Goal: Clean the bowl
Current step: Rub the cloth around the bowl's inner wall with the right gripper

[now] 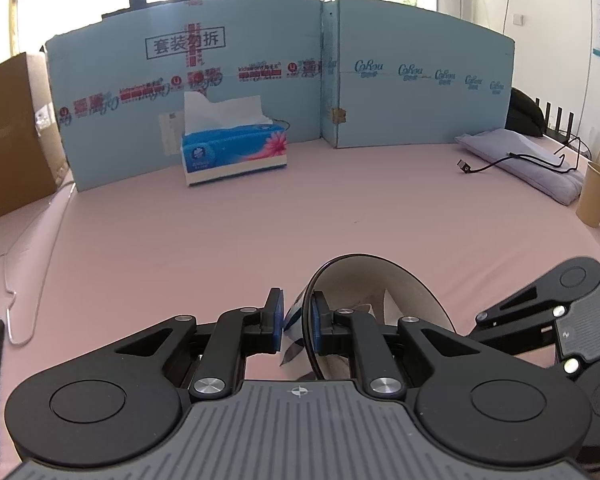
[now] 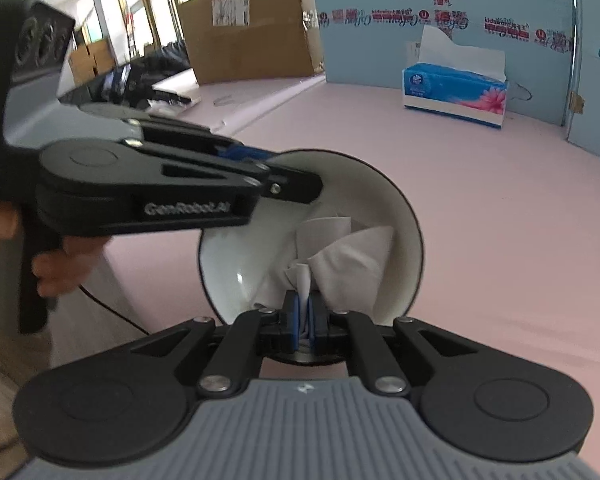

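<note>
Bowl (image 2: 236, 256) is tilted on its side above the pink counter (image 1: 220, 240), its rim pinched between the L gripper (image 1: 296, 326) fingers, one inside, one outside the wall. R gripper (image 2: 305, 320) fingers are clamped on a crumpled white tissue (image 2: 340, 264) w/ the wad pressed inside the bowl. Bowl is glossy, round, white inside w/ dark rim; tissue soft, creased. Counter is smooth, matte.
</note>
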Action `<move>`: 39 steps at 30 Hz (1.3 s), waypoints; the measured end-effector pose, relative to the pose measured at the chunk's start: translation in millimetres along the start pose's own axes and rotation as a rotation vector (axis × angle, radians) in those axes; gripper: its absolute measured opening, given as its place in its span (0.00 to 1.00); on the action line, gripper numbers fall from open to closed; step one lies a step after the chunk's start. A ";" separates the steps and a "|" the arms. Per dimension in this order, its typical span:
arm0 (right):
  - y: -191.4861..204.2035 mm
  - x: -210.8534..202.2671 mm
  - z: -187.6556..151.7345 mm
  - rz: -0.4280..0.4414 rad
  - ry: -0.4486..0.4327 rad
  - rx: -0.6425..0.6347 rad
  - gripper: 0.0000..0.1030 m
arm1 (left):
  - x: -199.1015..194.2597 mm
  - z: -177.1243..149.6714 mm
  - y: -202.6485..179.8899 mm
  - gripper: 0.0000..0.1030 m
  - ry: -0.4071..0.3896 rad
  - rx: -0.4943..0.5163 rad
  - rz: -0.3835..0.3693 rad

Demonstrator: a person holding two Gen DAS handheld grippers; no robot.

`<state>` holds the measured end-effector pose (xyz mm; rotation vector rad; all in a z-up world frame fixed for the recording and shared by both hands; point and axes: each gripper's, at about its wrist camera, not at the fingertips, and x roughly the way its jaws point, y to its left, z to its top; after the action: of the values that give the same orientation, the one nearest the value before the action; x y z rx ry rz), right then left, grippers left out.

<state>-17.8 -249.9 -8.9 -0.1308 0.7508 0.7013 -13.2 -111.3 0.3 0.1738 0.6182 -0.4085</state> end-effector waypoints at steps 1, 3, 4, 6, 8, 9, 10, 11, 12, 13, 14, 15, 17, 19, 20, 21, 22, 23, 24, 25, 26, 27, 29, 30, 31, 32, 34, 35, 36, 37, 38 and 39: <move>0.2 0.2 0.5 -0.007 0.006 -0.011 0.05 | -0.2 -0.1 -0.2 0.17 -0.001 0.002 0.000; 2.1 0.9 1.4 -0.039 0.017 -0.050 0.05 | -0.5 -0.3 -0.8 0.18 -0.003 0.005 0.002; 2.8 1.1 1.6 -0.058 0.020 -0.068 0.04 | -0.8 -0.5 -1.4 0.18 -0.006 0.008 0.001; 3.5 1.8 1.9 -0.100 0.019 -0.101 0.04 | -2.0 -0.6 -2.1 0.19 -0.012 0.013 -0.006; 3.5 2.6 2.2 -0.130 0.013 -0.120 0.04 | -3.1 -0.4 -3.3 0.20 -0.018 0.016 -0.013; 4.4 2.2 2.0 -0.149 0.002 -0.132 0.04 | -3.3 -0.3 -3.6 0.20 -0.019 0.018 -0.014; 6.1 0.8 1.4 -0.164 -0.011 -0.148 0.06 | -3.0 -0.1 -4.1 0.19 -0.019 0.019 -0.015; 8.2 -0.9 0.5 -0.177 -0.023 -0.165 0.07 | -2.7 0.0 -4.1 0.19 -0.019 0.020 -0.016; 10.5 -2.6 0.1 -0.187 -0.034 -0.183 0.10 | -2.4 0.2 -4.2 0.19 -0.019 0.020 -0.016; 11.8 -4.5 0.2 -0.191 -0.042 -0.194 0.10 | -2.3 0.5 -4.3 0.19 -0.020 0.022 -0.017; 12.3 -6.4 0.4 -0.192 -0.050 -0.200 0.10 | -2.3 0.6 -4.6 0.19 -0.021 0.024 -0.018; 12.5 -8.3 1.1 -0.195 -0.057 -0.204 0.10 | -2.4 0.8 -5.1 0.19 -0.024 0.026 -0.019; 12.4 -11.6 3.3 -0.203 -0.073 -0.211 0.12 | -2.7 0.7 -6.0 0.19 -0.028 0.031 -0.021; 12.8 -14.0 6.4 -0.216 -0.091 -0.226 0.13 | -2.4 0.6 -6.8 0.19 -0.029 0.034 -0.020; 12.8 -14.0 8.1 -0.219 -0.096 -0.231 0.14 | -2.1 0.7 -6.8 0.19 -0.028 0.034 -0.019; 12.2 -12.5 10.1 -0.222 -0.096 -0.235 0.18 | -1.9 0.9 -6.8 0.19 -0.028 0.034 -0.019; 11.7 -10.1 11.4 -0.225 -0.094 -0.239 0.26 | -1.7 1.1 -6.4 0.19 -0.027 0.034 -0.020; 11.3 -7.6 12.2 -0.227 -0.090 -0.243 0.30 | -1.8 1.0 -6.1 0.19 -0.028 0.034 -0.022; 10.7 -5.3 12.5 -0.226 -0.084 -0.245 0.33 | -2.0 0.9 -5.8 0.19 -0.028 0.034 -0.024; 9.9 -3.2 12.5 -0.223 -0.076 -0.246 0.33 | -2.0 0.9 -5.5 0.19 -0.029 0.034 -0.025; 9.2 -1.0 12.5 -0.220 -0.067 -0.248 0.33 | -1.9 0.9 -5.4 0.19 -0.028 0.034 -0.025; 8.4 0.4 12.5 -0.217 -0.059 -0.245 0.33 | -1.8 1.0 -5.2 0.19 -0.028 0.035 -0.026; 6.3 2.2 12.2 -0.210 -0.045 -0.234 0.33 | -1.6 1.0 -4.9 0.19 -0.028 0.036 -0.026; 5.2 2.4 11.8 -0.207 -0.040 -0.228 0.33 | -1.4 1.0 -4.8 0.19 -0.027 0.037 -0.025; 4.8 2.2 11.6 -0.203 -0.037 -0.224 0.32 | -1.0 0.8 -4.7 0.19 -0.026 0.037 -0.024; 4.2 2.4 11.6 -0.197 -0.031 -0.220 0.30 | -0.4 0.7 -4.5 0.19 -0.024 0.036 -0.023; 2.4 3.2 11.4 -0.178 -0.017 -0.212 0.10 | 0.5 0.4 -3.9 0.19 -0.022 0.035 -0.022; 2.1 3.4 11.1 -0.171 -0.010 -0.210 0.07 | 0.8 0.3 -3.7 0.20 -0.021 0.034 -0.022; 2.4 3.7 10.6 -0.165 -0.003 -0.211 0.07 | 1.0 0.3 -3.6 0.19 -0.020 0.033 -0.022; 2.6 3.9 10.2 -0.160 0.003 -0.211 0.07 | 1.0 0.4 -3.3 0.20 -0.020 0.033 -0.024; 2.4 3.5 10.0 -0.154 0.007 -0.206 0.07 | 0.8 0.5 -3.2 0.20 -0.021 0.032 -0.025; 1.8 2.8 10.1 -0.146 0.010 -0.196 0.07 | 0.9 0.7 -3.1 0.20 -0.021 0.032 -0.025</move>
<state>-11.7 -243.5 -3.1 -0.3645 0.6742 0.6339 -13.5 -114.5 0.2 0.1923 0.5936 -0.4444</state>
